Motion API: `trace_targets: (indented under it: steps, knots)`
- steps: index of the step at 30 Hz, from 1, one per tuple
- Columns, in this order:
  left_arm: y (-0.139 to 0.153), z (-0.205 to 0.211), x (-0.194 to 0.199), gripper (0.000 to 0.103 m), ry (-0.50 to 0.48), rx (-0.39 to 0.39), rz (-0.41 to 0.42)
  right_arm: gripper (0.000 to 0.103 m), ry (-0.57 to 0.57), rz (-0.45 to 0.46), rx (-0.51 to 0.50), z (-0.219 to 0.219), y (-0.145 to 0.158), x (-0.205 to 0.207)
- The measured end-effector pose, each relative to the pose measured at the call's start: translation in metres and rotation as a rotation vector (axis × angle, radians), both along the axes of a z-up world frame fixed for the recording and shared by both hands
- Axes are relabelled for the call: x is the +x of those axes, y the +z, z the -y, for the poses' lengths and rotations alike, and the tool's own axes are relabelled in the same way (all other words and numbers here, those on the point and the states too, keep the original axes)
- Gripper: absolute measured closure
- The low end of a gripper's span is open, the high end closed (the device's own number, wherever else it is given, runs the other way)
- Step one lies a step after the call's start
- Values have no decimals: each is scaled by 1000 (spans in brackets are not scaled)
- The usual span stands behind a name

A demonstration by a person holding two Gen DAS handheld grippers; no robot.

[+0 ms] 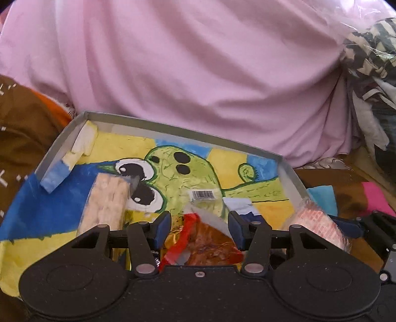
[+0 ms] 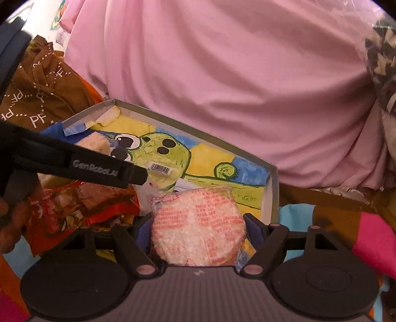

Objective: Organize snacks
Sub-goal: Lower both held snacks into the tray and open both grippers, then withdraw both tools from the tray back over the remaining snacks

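My left gripper (image 1: 200, 229) gapes over a red-orange snack packet (image 1: 210, 244) in the painted tray (image 1: 158, 125).

Wrapped round rice cake (image 2: 198, 228) between jaws

Soft, even, warm-pink light filled both views, with no hard shadows. Fisheye bending curved the shallow box (image 1: 158, 123) rim and darkened the corners. The pink sheet (image 1: 198, 62) behind the box looked soft, and clear plastic (image 1: 366, 22) at the sheet's upper right caught faint glare.
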State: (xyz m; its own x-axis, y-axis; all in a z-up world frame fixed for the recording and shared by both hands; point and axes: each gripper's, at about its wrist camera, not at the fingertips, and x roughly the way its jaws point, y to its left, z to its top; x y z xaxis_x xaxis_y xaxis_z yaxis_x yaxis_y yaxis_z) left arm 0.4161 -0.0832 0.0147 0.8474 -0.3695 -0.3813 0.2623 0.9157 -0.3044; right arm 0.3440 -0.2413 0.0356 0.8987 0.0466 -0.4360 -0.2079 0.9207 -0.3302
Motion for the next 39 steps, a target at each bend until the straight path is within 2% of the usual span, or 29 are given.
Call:
trace_targets:
  steps: [4, 6, 11, 17, 22, 30, 39]
  knots:
    - [-1, -5, -1, 44, 4, -15, 6, 21, -7, 6, 3, -1, -4, 0]
    - [1, -8, -2, 34, 8, -29, 14, 16, -20, 4, 20, 0, -4, 2]
    - [9, -10, -9, 18, 18, -34, 28, 5, -50, -7, 74, 6, -3, 0]
    - [26, -17, -26, 1, 36, -47, 64, 0, -74, 11, 127, 11, 8, -14]
    - [42, -24, -47, 1, 52, -24, 103, 0, -110, 63, 193, 16, 27, -38]
    - [64, -46, -105, 1, 87, 56, 163, 0, -107, 135, 262, 10, 50, -89]
    - [65, -67, -168, 1, 111, 76, 136, 0, -69, 147, 258, -9, 58, -148]
